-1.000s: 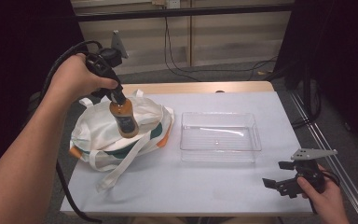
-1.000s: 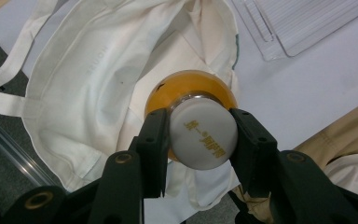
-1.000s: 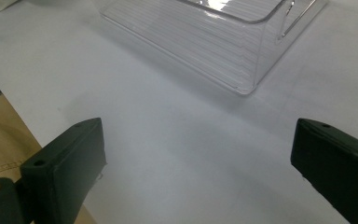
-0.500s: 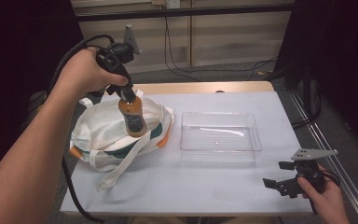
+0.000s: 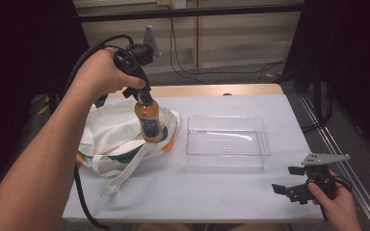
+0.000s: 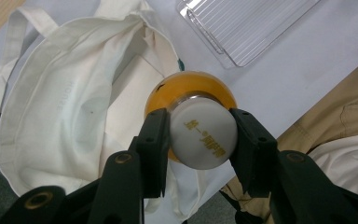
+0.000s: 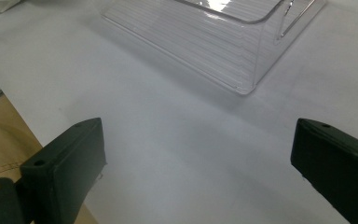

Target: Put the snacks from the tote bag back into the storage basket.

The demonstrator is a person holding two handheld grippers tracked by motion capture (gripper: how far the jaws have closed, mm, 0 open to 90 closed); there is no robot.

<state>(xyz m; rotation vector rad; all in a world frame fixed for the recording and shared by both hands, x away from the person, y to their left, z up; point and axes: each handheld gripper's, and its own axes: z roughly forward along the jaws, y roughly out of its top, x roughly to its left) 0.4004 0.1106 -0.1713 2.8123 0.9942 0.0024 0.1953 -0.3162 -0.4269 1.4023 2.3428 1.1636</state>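
The left gripper point(image 5: 145, 97) has shifted right, clamped on the orange bottle point(image 5: 149, 120) by its white cap above the cloth bag point(image 5: 111, 139). The right gripper point(image 5: 296, 180) rests near-right, jaws apart, beside the clear tray point(image 5: 227, 159).

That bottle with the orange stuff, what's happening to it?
A person is holding the bottle by its white cap with the left gripper, above a white cloth bag. A clear tray sits empty beside the bag on the table. The right gripper waits open near the table's front corner, holding nothing.
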